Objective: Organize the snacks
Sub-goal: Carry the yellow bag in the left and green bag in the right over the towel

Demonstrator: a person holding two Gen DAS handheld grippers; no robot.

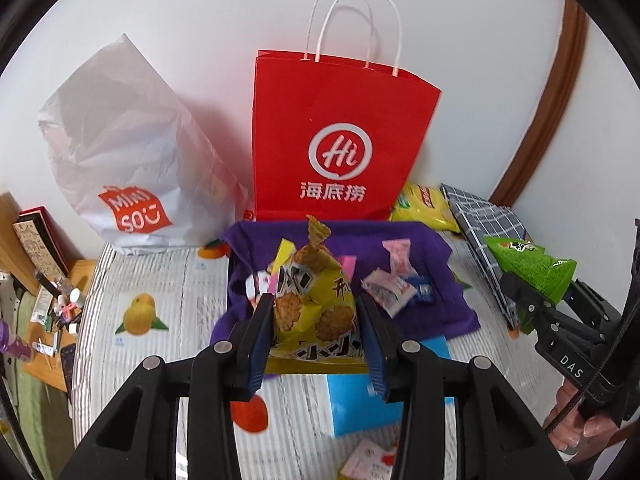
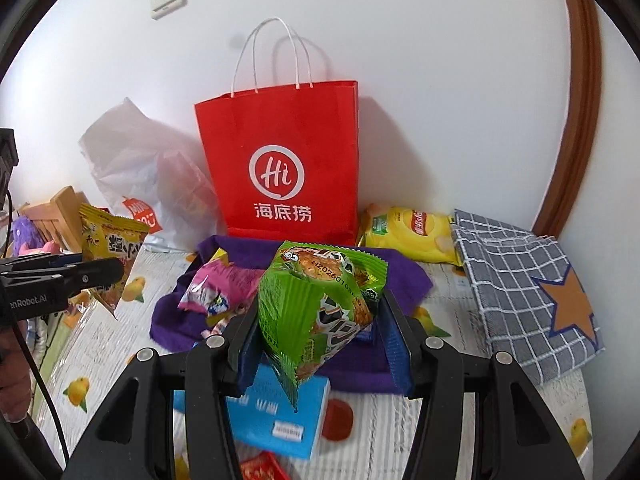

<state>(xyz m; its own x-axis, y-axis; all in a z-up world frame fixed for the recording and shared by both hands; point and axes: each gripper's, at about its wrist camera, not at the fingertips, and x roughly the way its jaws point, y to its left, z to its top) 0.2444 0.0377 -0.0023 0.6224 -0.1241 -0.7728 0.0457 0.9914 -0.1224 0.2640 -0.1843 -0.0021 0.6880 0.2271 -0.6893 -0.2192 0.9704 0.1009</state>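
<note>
1. The left gripper (image 1: 316,332) has its blue-padded fingers (image 1: 262,336) clamped on a yellow crinkly cracker packet (image 1: 316,304), held up above the purple cloth (image 1: 424,312) on the bed with the fruit-print sheet (image 1: 160,280).
2. The right gripper (image 2: 320,332) has its fingers (image 2: 250,344) clamped on a green crinkly cracker packet (image 2: 316,308), also lifted, near the same cloth.
3. Small pink and white sweet packets (image 1: 394,276) lie loose on the cloth.
4. At the far side, against the wall, stands a red paper carrier bag with white handles (image 1: 340,128); a white plastic shopping bag (image 1: 124,152) is on its left, a yellow crisp bag (image 2: 412,232) on its right.
5. I judge the step in hand is carrying both packets to a bag. The next move calls for lifting each above the red bag's open top, then opening the fingers there.
</note>
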